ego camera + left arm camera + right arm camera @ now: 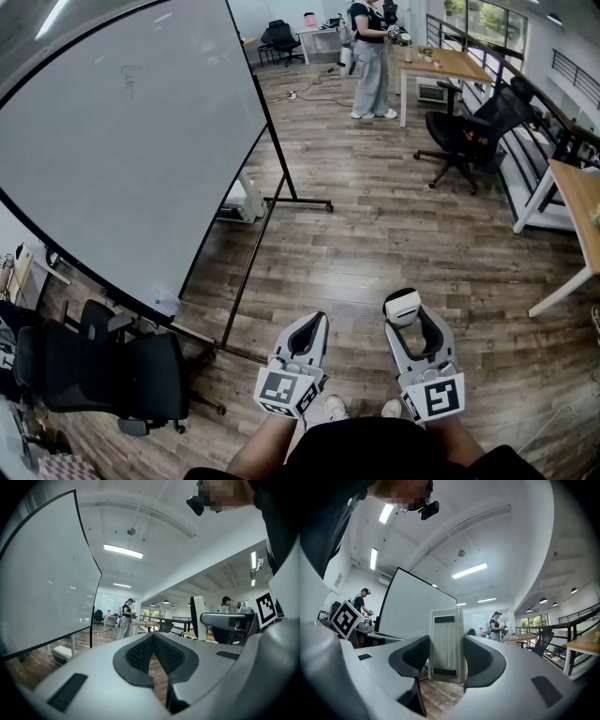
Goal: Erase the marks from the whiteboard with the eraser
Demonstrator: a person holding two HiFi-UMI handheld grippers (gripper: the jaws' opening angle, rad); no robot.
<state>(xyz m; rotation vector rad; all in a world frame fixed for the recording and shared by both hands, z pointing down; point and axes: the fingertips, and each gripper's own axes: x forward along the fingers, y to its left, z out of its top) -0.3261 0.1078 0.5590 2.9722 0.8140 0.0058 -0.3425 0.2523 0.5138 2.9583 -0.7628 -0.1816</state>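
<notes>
A large whiteboard (pixel 122 141) on a black wheeled stand fills the left of the head view, with a faint mark (pixel 129 80) near its top. It also shows in the left gripper view as the whiteboard (pixel 42 573) and in the right gripper view as the whiteboard (pixel 415 611). My right gripper (pixel 405 305) is shut on a white eraser (pixel 446 644), its top the eraser (pixel 403 306) in the head view. My left gripper (pixel 312 323) is shut with nothing in it, its pads (pixel 140 653) touching. Both are held low near my body, well away from the board.
A black office chair (pixel 103 370) stands at lower left by the board's stand. Another person (pixel 370 56) stands far back near desks (pixel 455 64). A second black chair (pixel 469 131) and a wooden table (pixel 577 202) are at the right. Wood floor lies between me and the board.
</notes>
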